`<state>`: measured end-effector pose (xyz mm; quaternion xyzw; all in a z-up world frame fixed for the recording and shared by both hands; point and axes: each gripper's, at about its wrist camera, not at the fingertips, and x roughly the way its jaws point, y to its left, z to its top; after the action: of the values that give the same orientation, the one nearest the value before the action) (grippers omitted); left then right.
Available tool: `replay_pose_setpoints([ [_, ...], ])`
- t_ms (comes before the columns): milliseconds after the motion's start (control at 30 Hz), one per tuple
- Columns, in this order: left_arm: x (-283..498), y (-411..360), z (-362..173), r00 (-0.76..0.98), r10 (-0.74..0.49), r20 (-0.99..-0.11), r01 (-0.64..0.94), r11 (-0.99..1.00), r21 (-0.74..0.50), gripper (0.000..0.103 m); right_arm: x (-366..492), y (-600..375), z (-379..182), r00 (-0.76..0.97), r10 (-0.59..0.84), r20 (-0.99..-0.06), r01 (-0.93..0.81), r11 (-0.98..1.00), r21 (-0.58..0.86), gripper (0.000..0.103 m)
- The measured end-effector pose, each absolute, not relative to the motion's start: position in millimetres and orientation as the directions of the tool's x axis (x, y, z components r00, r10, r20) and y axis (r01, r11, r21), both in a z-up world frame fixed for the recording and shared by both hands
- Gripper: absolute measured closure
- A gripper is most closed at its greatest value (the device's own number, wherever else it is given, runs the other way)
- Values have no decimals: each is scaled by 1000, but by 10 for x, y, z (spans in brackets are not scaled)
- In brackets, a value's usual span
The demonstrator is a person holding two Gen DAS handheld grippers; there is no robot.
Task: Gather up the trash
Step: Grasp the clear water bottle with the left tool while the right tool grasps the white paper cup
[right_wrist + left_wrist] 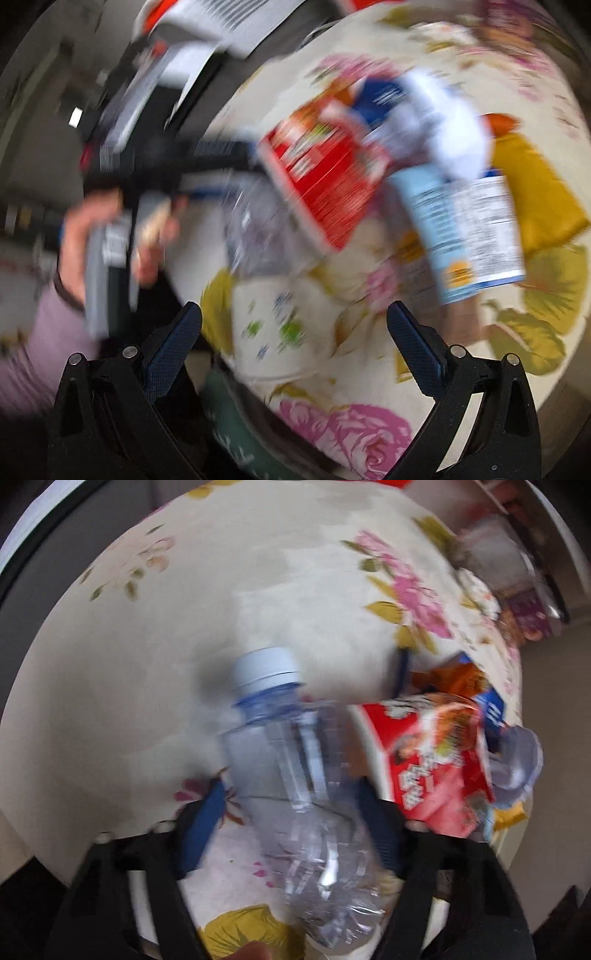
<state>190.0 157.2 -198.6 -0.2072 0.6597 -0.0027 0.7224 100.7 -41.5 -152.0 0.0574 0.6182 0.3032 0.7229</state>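
Note:
A clear plastic bottle (295, 775) with a white cap lies between the fingers of my left gripper (291, 801), which is shut on its body above the floral tablecloth (184, 609). The bottle also shows, blurred, in the right wrist view (258, 225), with the left gripper (221, 155) held by a hand. A red snack wrapper (424, 753) lies just right of the bottle; it also shows in the right wrist view (325, 177). My right gripper (293, 325) is open and empty over the table, near a white paper piece (273, 325) and a light blue labelled can (465, 229).
A blue packet (491, 709) and a clear plastic cup (521, 760) lie right of the red wrapper. A yellow packet (535, 195) and crumpled white paper (443, 122) lie by the can. The table edge (229, 373) runs close to my right gripper. Both views are motion blurred.

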Motion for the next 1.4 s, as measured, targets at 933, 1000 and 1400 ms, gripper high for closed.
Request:
replay_pose_setpoints([
  [933, 1646, 2248, -1522, 323, -214, -922, -251, 920, -301, 51, 1068, 189, -1844, -159, 428, -889, -534, 720, 443, 48],
  [1000, 1644, 2246, -1513, 329, -216, -919, -246, 920, -304, 51, 1115, 135, -1740, -130, 439, -889, -537, 722, 436, 48],
  [1400, 1628, 2093, -1219, 467, -201, -861, -198, 925, -323, 51, 1579, -626, -881, 229, 508, -830, -487, 798, 354, 48],
])
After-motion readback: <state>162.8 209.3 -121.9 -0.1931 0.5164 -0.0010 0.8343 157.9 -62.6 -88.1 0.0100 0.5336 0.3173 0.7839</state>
